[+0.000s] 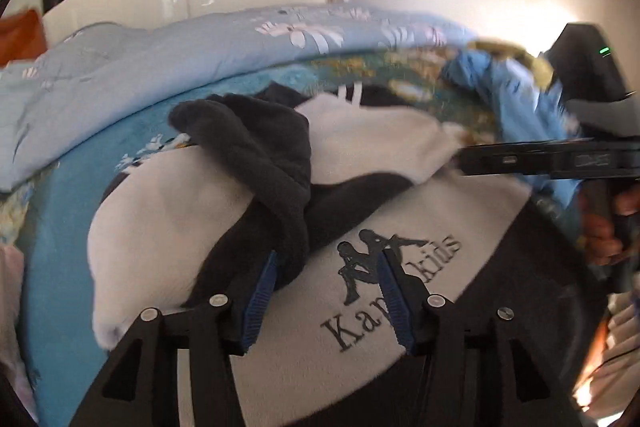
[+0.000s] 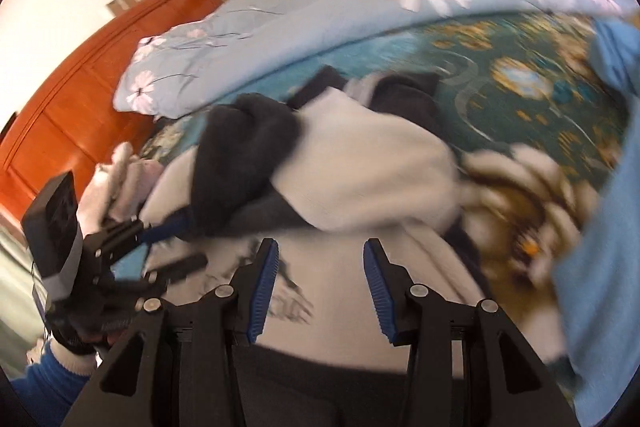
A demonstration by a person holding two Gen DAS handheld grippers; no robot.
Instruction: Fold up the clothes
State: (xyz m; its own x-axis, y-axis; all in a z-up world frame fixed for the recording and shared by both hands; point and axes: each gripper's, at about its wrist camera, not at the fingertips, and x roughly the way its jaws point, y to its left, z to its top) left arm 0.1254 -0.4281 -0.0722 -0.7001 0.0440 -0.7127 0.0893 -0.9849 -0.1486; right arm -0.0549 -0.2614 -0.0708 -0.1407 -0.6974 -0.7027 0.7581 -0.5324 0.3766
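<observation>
The white-and-dark sweatshirt lies near on the bed, dark sleeve flopped across its middle w/ more folding prob. left, left gripper and right gripper both wide apart, holding nothing.

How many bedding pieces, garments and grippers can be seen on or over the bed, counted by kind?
Bedding: 2, the light blue flower-print quilt and the teal fleece blanket with gold pattern.
Garments: 1, the white and dark grey fleece sweatshirt with a printed logo.
Grippers: 2, the left gripper and the right gripper, both with jaws apart.
Total: 5.
</observation>
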